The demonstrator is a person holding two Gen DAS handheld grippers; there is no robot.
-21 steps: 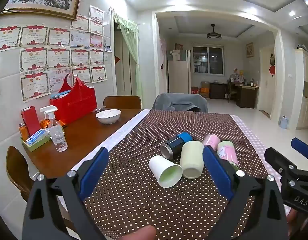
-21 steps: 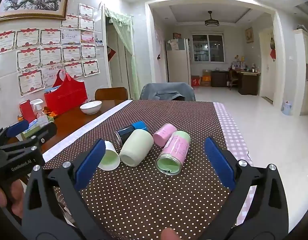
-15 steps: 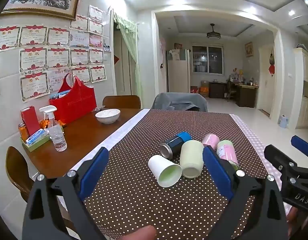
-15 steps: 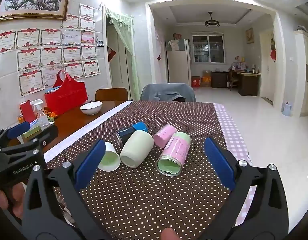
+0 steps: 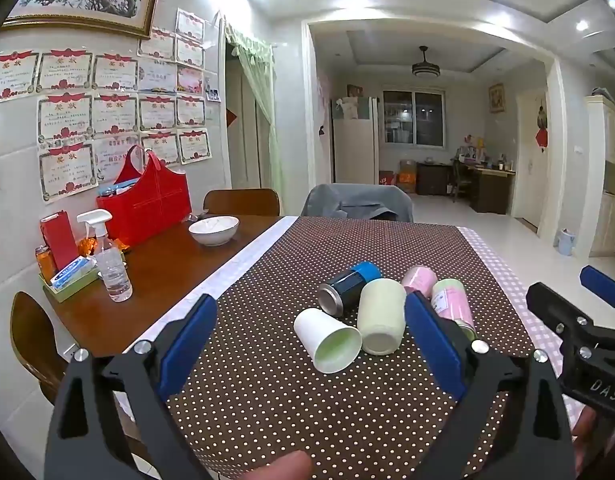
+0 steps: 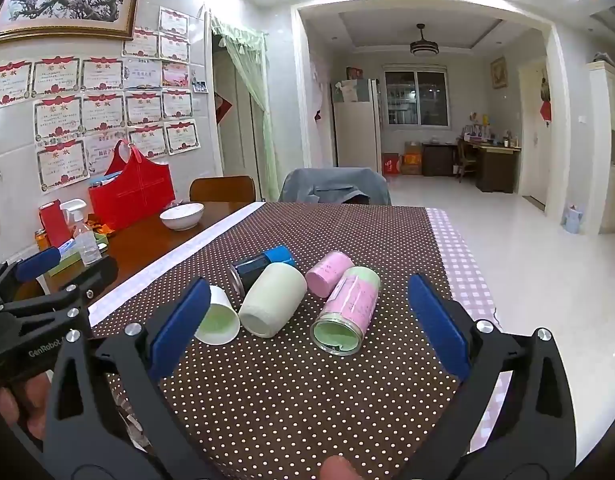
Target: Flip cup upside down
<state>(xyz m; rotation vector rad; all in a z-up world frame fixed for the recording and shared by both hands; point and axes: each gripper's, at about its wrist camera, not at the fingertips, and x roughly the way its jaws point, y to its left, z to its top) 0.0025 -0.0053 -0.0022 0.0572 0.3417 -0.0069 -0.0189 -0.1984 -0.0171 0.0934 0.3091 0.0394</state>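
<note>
Both grippers, left (image 5: pixel 309 336) and right (image 6: pixel 305 320), agape; pink-green jar's (image 6: pixel 345 314) mouth (right view only)

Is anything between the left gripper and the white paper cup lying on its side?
Nothing visible. The left gripper is open, with only bare dotted brown tablecloth between it and the white paper cup, whose mouth faces it. The pale cream ceramic cup lies close beside the paper cup's right and may crowd that finger.

In the left wrist view, the left gripper's blue pad (image 5: pixel 431 334) hides most of the labelled pink cup (image 5: pixel 453 300). In the right wrist view, a pad (image 6: pixel 179 326) covers the white cup's (image 6: pixel 219 320) left side. Wall certificates (image 6: pixel 103 108) are unreadable.
</note>
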